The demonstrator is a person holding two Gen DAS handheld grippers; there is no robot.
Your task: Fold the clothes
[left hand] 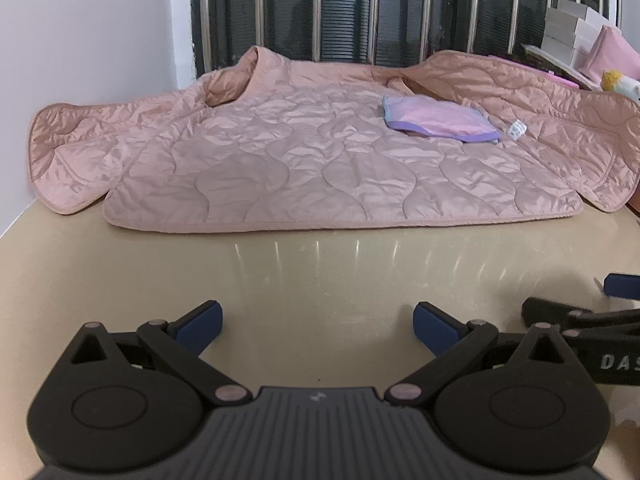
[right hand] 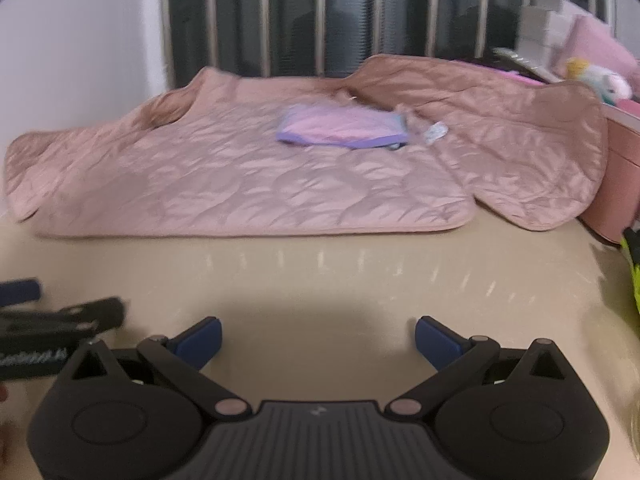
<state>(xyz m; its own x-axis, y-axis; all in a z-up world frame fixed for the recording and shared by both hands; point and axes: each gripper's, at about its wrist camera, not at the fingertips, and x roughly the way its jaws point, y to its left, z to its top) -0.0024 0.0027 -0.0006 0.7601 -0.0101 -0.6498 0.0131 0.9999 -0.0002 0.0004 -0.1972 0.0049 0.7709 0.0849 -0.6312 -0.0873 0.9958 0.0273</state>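
One pink quilted jacket point(left hand: 320, 160) flat, hem toward both open claws; sleeves sideways

I seem to be in a home, at a beige tabletop point(left hand: 320, 276) pushed against a white wall point(left hand: 100, 20) and a dark window with pale vertical bars point(left hand: 360, 8). A pink quilted jacket point(left hand: 304, 160) lies spread along the far edge. At the far right corner I see a plush toy point(right hand: 600, 78), a pink cushion point(left hand: 614, 54) and stacked white boxes point(left hand: 568, 28).
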